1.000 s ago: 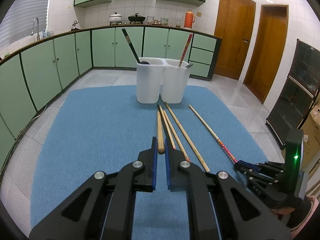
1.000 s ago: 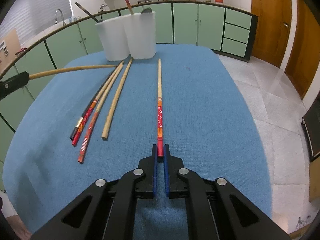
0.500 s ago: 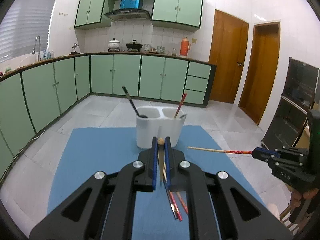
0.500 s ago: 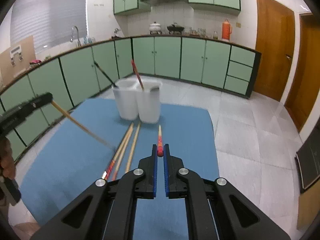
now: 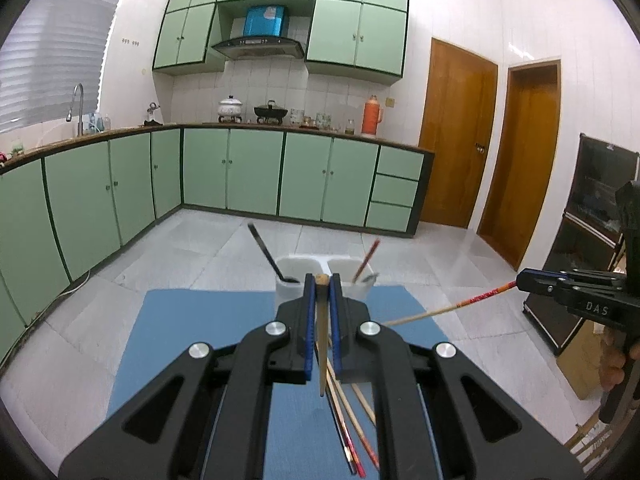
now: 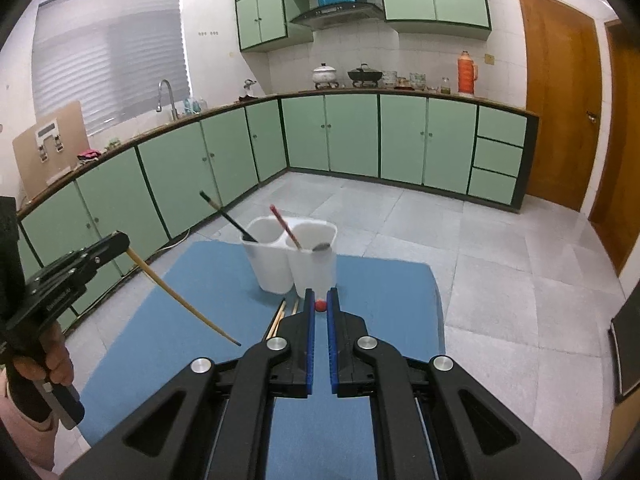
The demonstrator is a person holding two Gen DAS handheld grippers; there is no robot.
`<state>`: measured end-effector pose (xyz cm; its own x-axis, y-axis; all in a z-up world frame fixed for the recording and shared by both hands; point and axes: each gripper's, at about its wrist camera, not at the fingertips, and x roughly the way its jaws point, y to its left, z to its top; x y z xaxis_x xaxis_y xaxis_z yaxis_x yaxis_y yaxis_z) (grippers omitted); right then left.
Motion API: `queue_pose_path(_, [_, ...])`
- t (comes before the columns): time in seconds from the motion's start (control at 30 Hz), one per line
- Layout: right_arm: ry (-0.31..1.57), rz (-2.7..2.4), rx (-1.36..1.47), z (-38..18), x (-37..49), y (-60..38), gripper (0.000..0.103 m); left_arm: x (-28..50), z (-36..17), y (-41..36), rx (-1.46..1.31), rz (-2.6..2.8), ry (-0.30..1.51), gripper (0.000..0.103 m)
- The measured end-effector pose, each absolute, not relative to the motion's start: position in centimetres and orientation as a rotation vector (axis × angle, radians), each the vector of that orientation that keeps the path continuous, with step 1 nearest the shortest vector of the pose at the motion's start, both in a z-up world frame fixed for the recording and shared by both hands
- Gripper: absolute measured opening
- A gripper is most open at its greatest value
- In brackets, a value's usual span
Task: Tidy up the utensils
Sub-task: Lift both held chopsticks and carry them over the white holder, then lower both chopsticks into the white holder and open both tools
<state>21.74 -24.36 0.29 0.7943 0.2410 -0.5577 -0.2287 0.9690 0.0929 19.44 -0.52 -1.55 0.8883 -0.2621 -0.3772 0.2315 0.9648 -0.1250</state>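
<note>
Blue pads of the left hand-held gripper, at the lower centre of the left wrist view, are clamping on a plain wooden chopstick whose thin end is hanging down toward the camera; under it, three more chopsticks are lying loose on the blue table; at the right edge of that frame the right hand-held gripper is gripping a red-patterned chopstick that is slanting down to the left, clear of the table; in the right wrist view its red end is sitting between the closed pads at lower centre; farther back, at mid-frame, a white two-compartment holder is standing on the table, a dark utensil leaning in its left compartment, a red chopstick and a spoon in its right; green cabinets are lining the far wall.
</note>
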Motion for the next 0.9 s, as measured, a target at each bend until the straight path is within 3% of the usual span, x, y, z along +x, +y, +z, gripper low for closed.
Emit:
queue_pose_path(0.57, [0.483, 0.295, -0.068, 8.5, 26.9, -24.0, 0.006, 23.6, 8.3, -2.0, -0.097, -0.244, 0.154, 0.006])
queue_pose_path(0.9, [0.601, 0.330, -0.108, 4.9, 33.6, -20.8, 0.006, 30.3, 5.5, -3.3, -0.100, -0.206, 0.161, 0.006])
